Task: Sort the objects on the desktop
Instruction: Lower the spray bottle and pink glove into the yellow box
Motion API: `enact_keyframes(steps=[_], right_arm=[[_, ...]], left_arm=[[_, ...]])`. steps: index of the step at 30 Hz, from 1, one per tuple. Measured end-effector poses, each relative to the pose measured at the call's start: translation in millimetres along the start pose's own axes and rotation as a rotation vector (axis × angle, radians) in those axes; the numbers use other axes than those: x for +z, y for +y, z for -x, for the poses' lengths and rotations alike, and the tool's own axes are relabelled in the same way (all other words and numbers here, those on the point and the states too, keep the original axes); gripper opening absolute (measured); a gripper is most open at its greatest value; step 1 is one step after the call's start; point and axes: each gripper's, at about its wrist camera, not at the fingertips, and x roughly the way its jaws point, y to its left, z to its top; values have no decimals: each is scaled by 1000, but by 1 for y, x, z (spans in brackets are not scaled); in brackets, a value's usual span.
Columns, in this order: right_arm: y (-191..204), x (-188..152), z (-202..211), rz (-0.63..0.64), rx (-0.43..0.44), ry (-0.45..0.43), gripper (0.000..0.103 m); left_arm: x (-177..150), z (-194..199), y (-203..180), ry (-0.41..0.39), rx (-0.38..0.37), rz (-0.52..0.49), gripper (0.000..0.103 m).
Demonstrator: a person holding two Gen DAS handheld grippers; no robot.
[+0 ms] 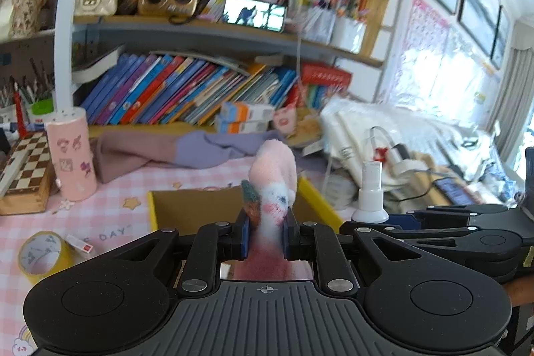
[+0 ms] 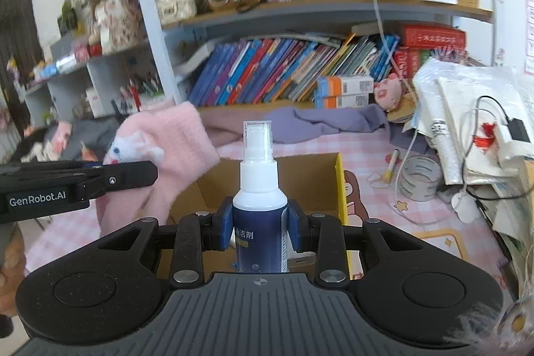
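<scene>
A fluffy pink sock with a small white animal face [image 1: 273,186] is held in the left gripper [image 1: 266,237], whose blue pads are pressed tight against the fabric; the toe end stands up above the jaws. In the right wrist view the same sock [image 2: 167,152] is seen hanging from the left gripper [image 2: 133,175] at the left edge, above the near left corner of the box.

A small spray bottle with a dark blue body, white neck and clear cap [image 2: 259,206] is clamped upright in the right gripper [image 2: 260,226], the blue pads closed on both sides of the body. In the left wrist view the bottle [image 1: 370,192] is seen just to the right of the sock.

An open cardboard box with yellow rim [image 2: 340,186] is noted on the pink checked worktop [image 2: 370,152], directly beyond both grippers. Its interior is mostly hidden behind the held items.

On the worktop are recorded: a yellow tape roll [image 1: 41,251], a pink cylindrical container [image 1: 71,152], a grey tape roll [image 2: 419,177] and a purple cloth [image 2: 320,122].
</scene>
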Motion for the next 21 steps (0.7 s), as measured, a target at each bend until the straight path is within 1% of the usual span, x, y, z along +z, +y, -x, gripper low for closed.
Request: enact_keyframes(steps=[5, 11, 14, 21], right_arm=[[-1, -8, -41, 45, 5, 82, 30], [2, -23, -76, 84, 31, 178, 30], [4, -30, -88, 103, 42, 210, 30], [6, -35, -107, 136, 59, 262, 30]], left_arm=[[-14, -29, 1, 81, 34, -26, 17], [-29, -53, 2, 164, 60, -54, 17], [-34, -62, 2, 195, 74, -74, 16], [-44, -79, 11, 268, 121, -83, 17]])
